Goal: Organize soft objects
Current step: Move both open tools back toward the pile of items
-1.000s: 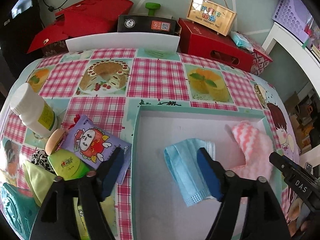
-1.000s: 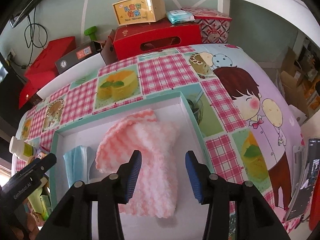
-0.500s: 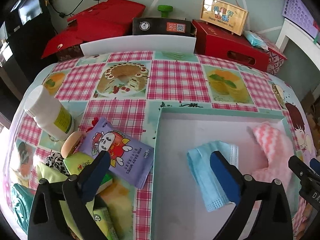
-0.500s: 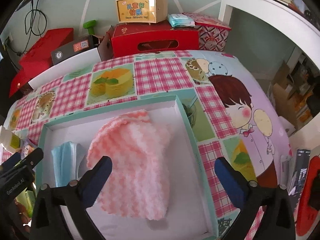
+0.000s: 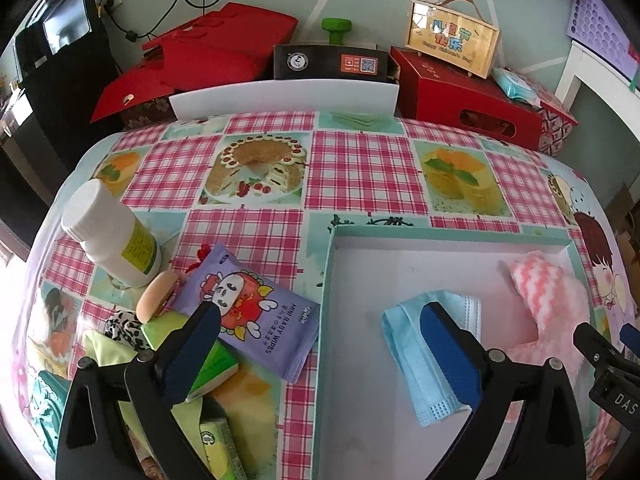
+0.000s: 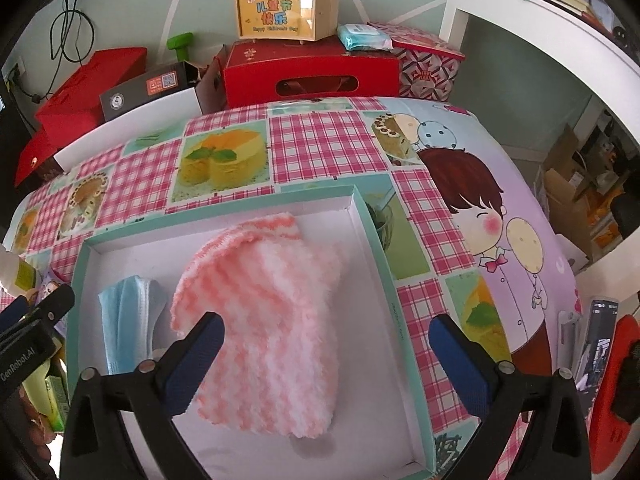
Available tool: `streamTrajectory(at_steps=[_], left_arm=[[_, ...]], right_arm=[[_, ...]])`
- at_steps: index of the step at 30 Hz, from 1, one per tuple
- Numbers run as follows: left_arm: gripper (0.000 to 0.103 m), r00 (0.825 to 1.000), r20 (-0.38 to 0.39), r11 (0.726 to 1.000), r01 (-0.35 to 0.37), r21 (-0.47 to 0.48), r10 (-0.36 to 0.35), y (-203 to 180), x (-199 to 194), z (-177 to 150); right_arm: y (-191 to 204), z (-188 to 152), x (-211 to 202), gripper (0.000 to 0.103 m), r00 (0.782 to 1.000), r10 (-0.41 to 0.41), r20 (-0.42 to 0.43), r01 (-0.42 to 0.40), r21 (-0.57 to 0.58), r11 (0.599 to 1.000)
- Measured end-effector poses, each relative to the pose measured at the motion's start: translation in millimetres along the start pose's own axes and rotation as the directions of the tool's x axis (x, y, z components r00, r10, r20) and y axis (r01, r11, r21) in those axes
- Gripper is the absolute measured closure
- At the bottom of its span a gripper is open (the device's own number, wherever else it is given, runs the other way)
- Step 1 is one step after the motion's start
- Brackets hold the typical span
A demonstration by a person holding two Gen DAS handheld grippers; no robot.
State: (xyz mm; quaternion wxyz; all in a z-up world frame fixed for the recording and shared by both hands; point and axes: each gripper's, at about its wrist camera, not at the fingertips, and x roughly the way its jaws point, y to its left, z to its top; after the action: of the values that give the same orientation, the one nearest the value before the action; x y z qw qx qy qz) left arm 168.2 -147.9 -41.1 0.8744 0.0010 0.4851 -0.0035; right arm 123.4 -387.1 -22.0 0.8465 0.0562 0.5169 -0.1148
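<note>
**Both grippers spread wide and empty over the tray**

The left gripper (image 5: 320,344) is hovering with its blue-padded fingers (image 5: 448,356) spread far apart and gripping nothing. One finger is hanging above the pile of packets on the table, the other above the blue face mask (image 5: 404,344) inside the tray (image 5: 326,280). The right gripper (image 6: 326,360) is likewise standing wide apart and empty, its fingers (image 6: 196,360) straddling the pink-and-white striped cloth (image 6: 264,320) from above; whether a pad is brushing the cloth's edge cannot be told.

Both soft items are lying in the shallow white tray with the teal rim. The face mask is lying flat near the tray's left side, and the fluffy cloth is lying just beside it, toward the right wall, with one corner folded over at the far end.

Left of the tray, on the pink checked tablecloth (image 5: 360,168), a purple pack of baby wipes (image 5: 256,316) is lying just beside the tray's rim. It is overlapping green packets (image 5: 212,364) nearer the gripper. A small burger-shaped toy (image 5: 154,294) is sitting next to it, and a white bottle (image 5: 116,240) with a yellow-green label is standing beyond. Red boxes (image 6: 308,74) and a yellow gift box (image 6: 280,12) are lining the wall behind the table.
</note>
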Motion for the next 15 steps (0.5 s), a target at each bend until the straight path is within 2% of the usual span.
streamTrajectory(at_steps=[7,15], left_arm=[[0.003,1.000,-0.014,1.000,-0.025,-0.019,0.025,15.4,-5.5,6.5],[0.003,0.999,0.011,0.996,-0.048,-0.076,0.049,50.3,-24.2,18.2]], right_arm=[[2.8,1.9,-7.4,0.000,1.000,0.006,0.014,-0.006,0.001,1.000],[16.9,3.9,-14.8,0.000,0.999,0.034,0.032,-0.033,-0.019,0.999]])
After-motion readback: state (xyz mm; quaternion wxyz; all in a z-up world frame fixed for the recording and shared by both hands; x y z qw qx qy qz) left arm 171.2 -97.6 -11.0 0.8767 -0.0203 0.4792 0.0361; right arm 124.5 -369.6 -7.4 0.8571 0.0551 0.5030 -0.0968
